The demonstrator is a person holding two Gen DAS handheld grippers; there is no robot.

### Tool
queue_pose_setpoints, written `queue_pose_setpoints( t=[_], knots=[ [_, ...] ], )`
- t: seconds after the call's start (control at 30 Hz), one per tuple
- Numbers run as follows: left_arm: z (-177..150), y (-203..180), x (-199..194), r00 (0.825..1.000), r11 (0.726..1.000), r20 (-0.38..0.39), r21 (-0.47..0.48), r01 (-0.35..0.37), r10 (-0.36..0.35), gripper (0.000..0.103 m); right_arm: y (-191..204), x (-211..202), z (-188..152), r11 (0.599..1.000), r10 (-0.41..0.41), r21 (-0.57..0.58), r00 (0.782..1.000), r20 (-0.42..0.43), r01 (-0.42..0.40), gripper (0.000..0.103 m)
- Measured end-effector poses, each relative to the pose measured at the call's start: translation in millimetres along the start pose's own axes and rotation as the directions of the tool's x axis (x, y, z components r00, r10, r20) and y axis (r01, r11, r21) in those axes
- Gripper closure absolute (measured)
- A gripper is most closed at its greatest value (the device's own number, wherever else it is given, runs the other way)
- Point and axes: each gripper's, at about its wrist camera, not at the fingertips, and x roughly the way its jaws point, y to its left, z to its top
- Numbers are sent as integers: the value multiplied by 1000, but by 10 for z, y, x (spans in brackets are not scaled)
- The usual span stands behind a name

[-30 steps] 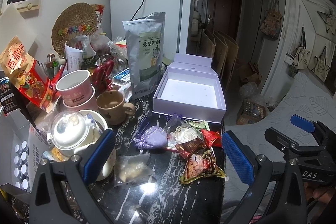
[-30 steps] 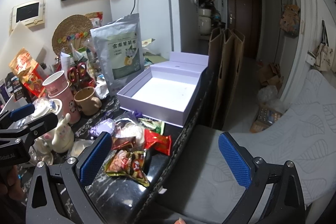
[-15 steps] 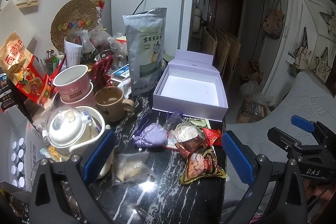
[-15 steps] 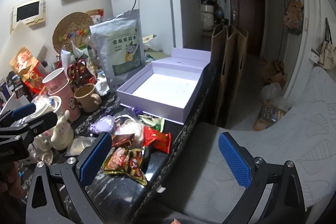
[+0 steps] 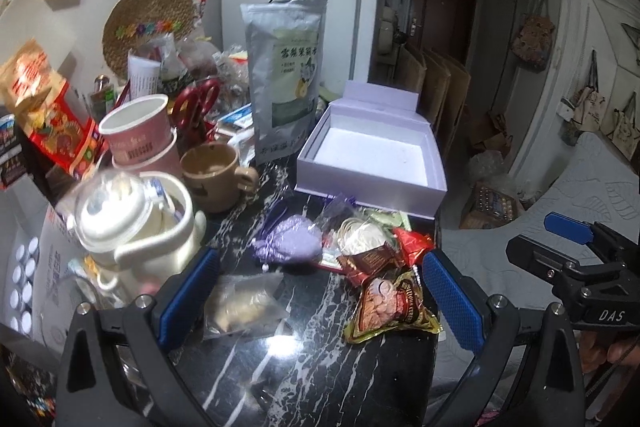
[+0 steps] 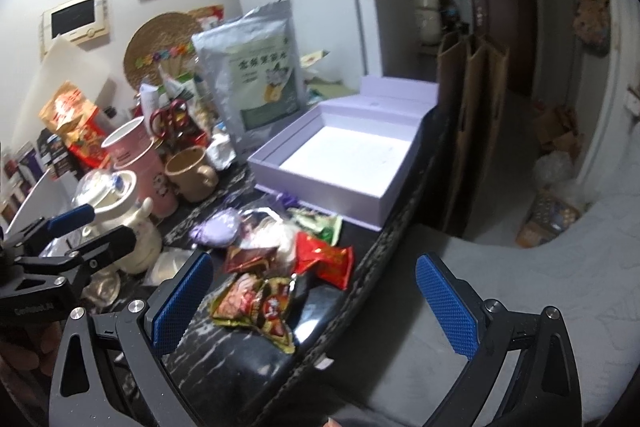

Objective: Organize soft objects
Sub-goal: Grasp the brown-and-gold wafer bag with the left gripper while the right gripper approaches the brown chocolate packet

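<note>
An open lilac box [image 5: 372,155] [image 6: 340,163] with a white inside sits empty on the black marble counter [image 5: 320,367]. In front of it lie soft packets: a purple pouch [image 5: 290,245] [image 6: 218,231], a white bundle [image 5: 362,237], a brown wrapper [image 5: 370,263], a red wrapper [image 5: 414,243] [image 6: 326,259], a gold nut bag [image 5: 394,309] [image 6: 256,303] and a clear bag [image 5: 240,307]. My left gripper [image 5: 318,301] hovers open over the clear bag and nut bag. My right gripper [image 6: 312,301] is open at the counter's edge, near the nut bag.
A silver stand-up pouch [image 5: 286,83], brown mug [image 5: 214,175], pink cups [image 5: 138,135], white teapot [image 5: 132,223] and red scissors [image 5: 196,107] crowd the left. A white fridge [image 5: 320,15] stands behind. A grey quilted surface [image 6: 520,287] lies right of the counter.
Both grippers have crept forward toward the packets, the right one swinging left. Both stay open; nothing on the counter has moved.
</note>
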Motion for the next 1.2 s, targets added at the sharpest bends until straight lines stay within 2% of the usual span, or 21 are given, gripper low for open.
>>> queue_pose_setpoints(
  t=[0.37, 0.57, 0.7, 0.83, 0.97, 1.2],
  knots=[
    [-309, 40, 378, 993, 985, -83, -145, -94, 82, 0, -247, 398, -114, 998, 69, -7, 994, -90, -70, 0],
    [-455, 61, 574, 991, 970, -130, -239, -49, 18, 0, -375, 608, -202, 994, 106, -6, 984, -142, -107, 0],
    [-482, -46, 653, 989, 968, -149, -248, -34, -3, 0, -458, 728, -248, 994, 108, -15, 981, -162, -112, 0],
    [-492, -180, 743, 984, 964, -162, -264, 26, -71, 0, -550, 815, -273, 993, 118, -9, 977, -180, -121, 0],
    [-500, -372, 871, 978, 971, -181, -232, 64, -108, 0, -654, 873, -286, 993, 114, -7, 975, -188, -118, 0],
    [-526, -555, 1140, 963, 983, -255, -178, 45, -90, 0, -855, 954, -305, 996, 86, 13, 975, -203, -86, 0]
  ],
)
